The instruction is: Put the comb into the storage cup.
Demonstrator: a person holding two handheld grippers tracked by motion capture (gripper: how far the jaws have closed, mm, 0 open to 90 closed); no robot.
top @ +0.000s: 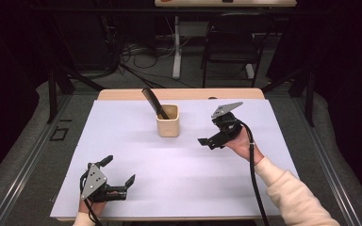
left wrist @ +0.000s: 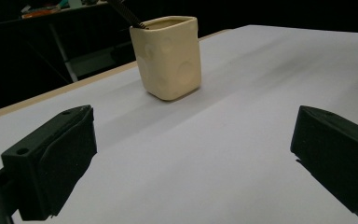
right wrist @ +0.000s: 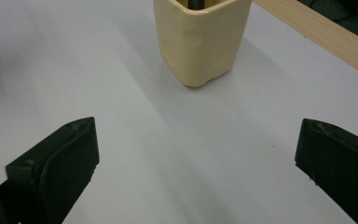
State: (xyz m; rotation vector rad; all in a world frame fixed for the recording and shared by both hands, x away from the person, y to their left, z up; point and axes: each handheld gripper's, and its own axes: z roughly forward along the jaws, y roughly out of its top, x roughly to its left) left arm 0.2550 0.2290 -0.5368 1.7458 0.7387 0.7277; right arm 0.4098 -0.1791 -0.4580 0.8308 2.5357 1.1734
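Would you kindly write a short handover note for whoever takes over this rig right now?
Left gripper: open, holding nothing, low over the near left of the white sheet.
Right gripper: open, holding nothing, raised to the right of the cup and aimed toward it.
Things: the cream cup stands upright at the far middle of the sheet; the black comb leans in it, its top sticking out toward the far left.
Done: the comb is in the cup.
Left: probably only to draw both grippers back, unless the comb is to come out.
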